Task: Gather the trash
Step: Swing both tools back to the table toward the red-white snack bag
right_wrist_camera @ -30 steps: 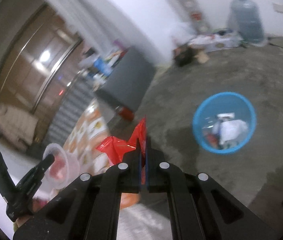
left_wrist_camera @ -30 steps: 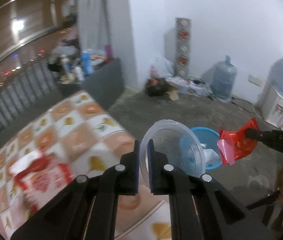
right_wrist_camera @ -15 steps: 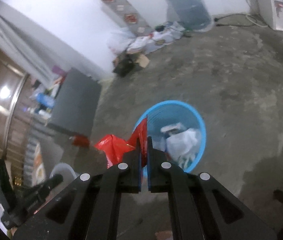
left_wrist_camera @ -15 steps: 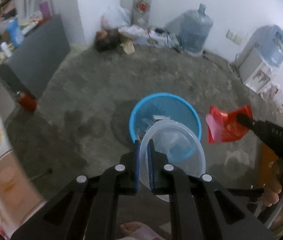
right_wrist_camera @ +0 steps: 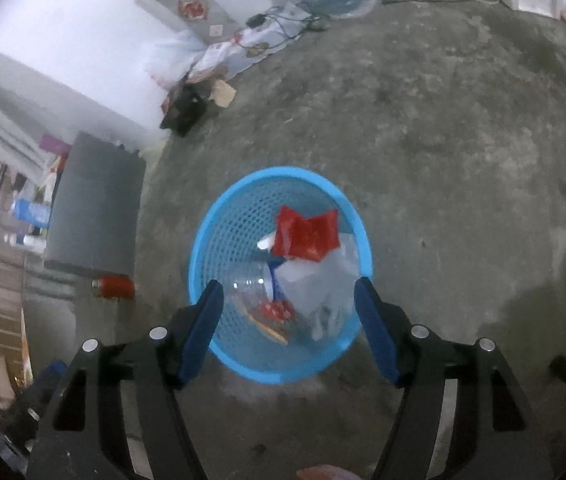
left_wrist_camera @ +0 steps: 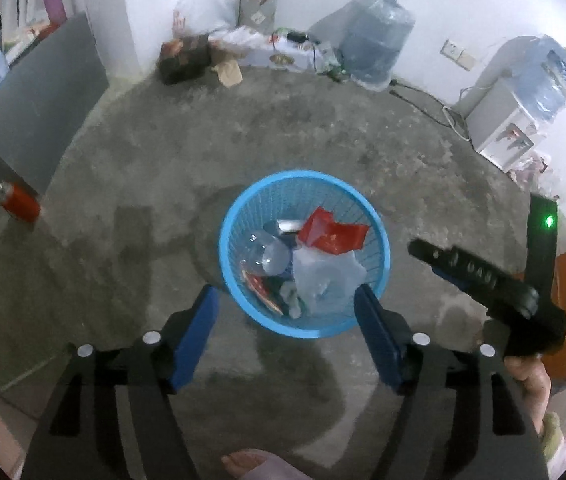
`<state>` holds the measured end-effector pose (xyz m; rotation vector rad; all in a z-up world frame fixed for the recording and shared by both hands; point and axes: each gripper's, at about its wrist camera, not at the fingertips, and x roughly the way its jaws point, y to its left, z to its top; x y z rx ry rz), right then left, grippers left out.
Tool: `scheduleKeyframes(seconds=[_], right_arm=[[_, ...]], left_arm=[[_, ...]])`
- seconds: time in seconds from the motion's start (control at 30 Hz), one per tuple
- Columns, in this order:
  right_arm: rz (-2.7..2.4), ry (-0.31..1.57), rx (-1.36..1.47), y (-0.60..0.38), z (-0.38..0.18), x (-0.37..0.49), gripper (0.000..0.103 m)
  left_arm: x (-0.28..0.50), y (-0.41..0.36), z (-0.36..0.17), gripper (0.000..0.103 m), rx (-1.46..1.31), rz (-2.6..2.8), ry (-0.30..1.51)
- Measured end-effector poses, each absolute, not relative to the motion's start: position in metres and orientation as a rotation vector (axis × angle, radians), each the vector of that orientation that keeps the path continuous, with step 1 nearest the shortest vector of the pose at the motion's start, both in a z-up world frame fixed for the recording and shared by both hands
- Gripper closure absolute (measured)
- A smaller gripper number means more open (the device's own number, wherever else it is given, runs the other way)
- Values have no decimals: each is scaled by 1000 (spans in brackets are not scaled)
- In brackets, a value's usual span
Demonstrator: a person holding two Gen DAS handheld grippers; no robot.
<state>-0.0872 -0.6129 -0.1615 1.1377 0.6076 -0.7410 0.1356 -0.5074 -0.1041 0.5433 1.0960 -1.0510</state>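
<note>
Both grippers over the blue basket (left_wrist_camera: pixel 304 322), which sits centre frame on the concrete floor (left_wrist_camera: pixel 203 140). My left gripper (left_wrist_camera: pixel 285 312) has its jaws apart and opening, nothing between them; same for my right gripper (right_wrist_camera: pixel 287 307), jaws opening and empty. Trash is inside the basket: a clear plastic tub (left_wrist_camera: pixel 265 255) at lower left, a red wrapper (left_wrist_camera: pixel 333 234) on top toward the upper right, a crumpled white bag (left_wrist_camera: pixel 323 272) beneath it. Handling judgement: all of it light. The tub is thin and springy, best pinched at the rim; wrapper and bag are limp and slippery, so take a bunched fold. A red can (left_wrist_camera: pixel 17 201) lies at left of frame by the grey cabinet (left_wrist_camera: pixel 39 120), possibly next
</note>
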Motion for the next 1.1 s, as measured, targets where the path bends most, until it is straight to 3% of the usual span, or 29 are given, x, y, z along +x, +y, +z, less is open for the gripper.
scheduleKeyframes(seconds=[0.3,0.4,0.63,0.87,1.1], right_arm=[[-603,553,1079,-570,-112,-119,33],[-533,539,1014,-554,-90,-121,27],[-319,566,862,-505,-34,-91,26],[-7,595,770,-416,9,-21,26],[322,747,677,-299,19,61,26]], left_arm=[[121,-418,-24,28,432,-1109,985],[114,-363,3,22,365,-1088,935],[106,-189,41,16,132,-882,786],[97,-24,46,15,-2,-573,630],[105,104,17,15,-207,-319,668]])
